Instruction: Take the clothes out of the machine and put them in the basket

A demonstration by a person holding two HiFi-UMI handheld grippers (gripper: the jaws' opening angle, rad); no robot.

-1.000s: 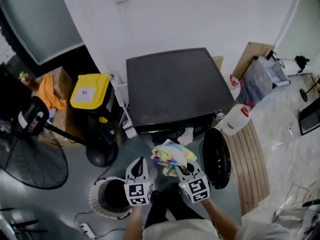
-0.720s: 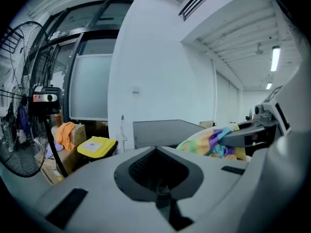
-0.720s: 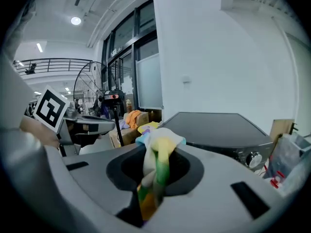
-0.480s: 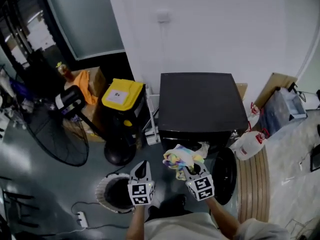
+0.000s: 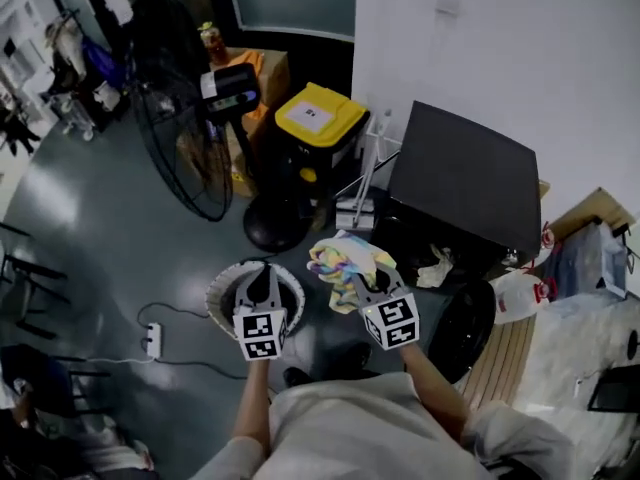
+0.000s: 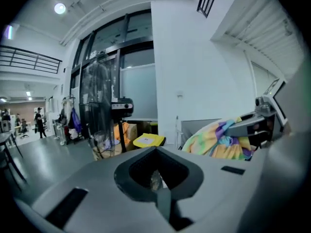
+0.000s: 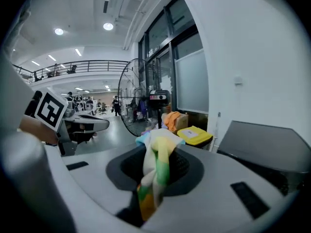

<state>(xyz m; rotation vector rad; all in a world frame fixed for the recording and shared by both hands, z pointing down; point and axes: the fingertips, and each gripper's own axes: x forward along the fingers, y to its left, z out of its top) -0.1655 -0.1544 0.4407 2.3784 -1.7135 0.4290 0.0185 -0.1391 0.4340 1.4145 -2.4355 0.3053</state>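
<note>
The right gripper (image 5: 362,288) is clamping its jaws on a bunched rainbow cloth (image 5: 338,266), carrying it clear of the floor. The basket (image 5: 214,300) is sitting at nine o'clock from that cloth, nearer the left gripper (image 5: 260,278), which is hanging above its opening with jaws together and nothing between them.

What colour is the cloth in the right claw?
Cloth: yellow, green, blue and purple patches; best in left gripper view.

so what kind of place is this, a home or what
Probably a corner of an office or lab hall, not a home: a black washing machine by the wall, a large pedestal fan, and a railed mezzanine beyond.
</note>
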